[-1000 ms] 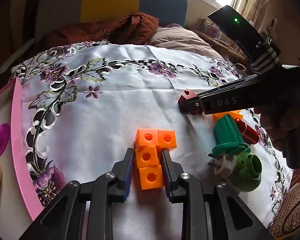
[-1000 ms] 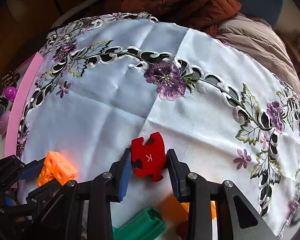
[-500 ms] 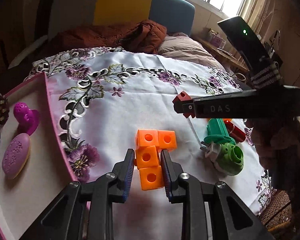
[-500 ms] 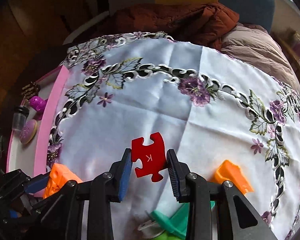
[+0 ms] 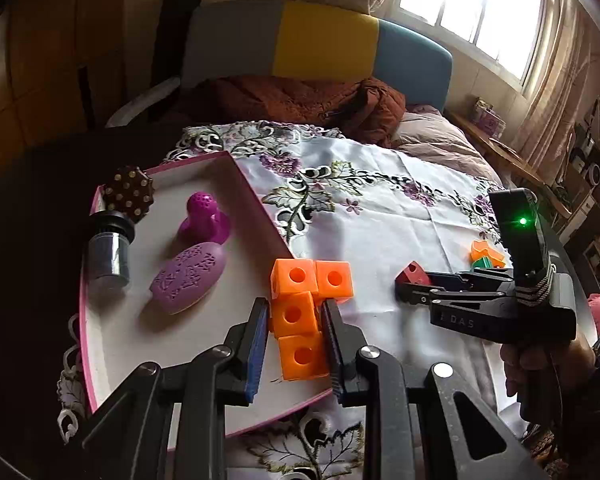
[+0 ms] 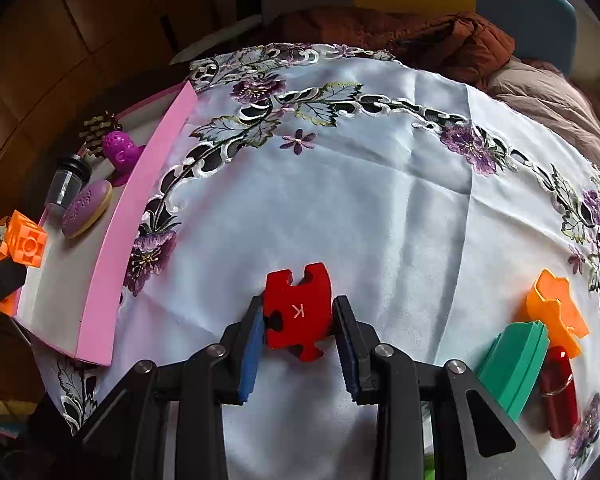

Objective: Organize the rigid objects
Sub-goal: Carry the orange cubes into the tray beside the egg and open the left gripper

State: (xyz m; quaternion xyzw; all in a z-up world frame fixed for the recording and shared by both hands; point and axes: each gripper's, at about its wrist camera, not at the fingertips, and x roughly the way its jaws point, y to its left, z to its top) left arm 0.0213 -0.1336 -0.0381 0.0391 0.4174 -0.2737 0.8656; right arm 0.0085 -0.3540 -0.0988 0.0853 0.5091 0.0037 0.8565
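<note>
My left gripper (image 5: pixel 296 324) is shut on an orange block cluster (image 5: pixel 306 312) of linked cubes and holds it above the right side of the pink-rimmed tray (image 5: pixel 256 196). The cluster also shows at the left edge of the right wrist view (image 6: pixel 26 242). My right gripper (image 6: pixel 298 320) is shut on a red puzzle piece (image 6: pixel 296 312) marked K, held above the white embroidered cloth (image 6: pixel 340 184). It shows in the left wrist view (image 5: pixel 412 282) to the right of the tray.
The tray (image 6: pixel 140 192) holds a purple oval brush (image 5: pixel 188 276), a purple knob-shaped toy (image 5: pixel 204 216), a clear jar (image 5: pixel 108 248) and a brown studded piece (image 5: pixel 129 192). On the cloth at right lie an orange shape (image 6: pixel 556 308), a green piece (image 6: pixel 516 364) and a red capsule (image 6: pixel 560 392).
Both grippers rose and moved left with their loads. The orange cluster went from over the cloth to over the tray. The red piece moved away from the toys at right.
</note>
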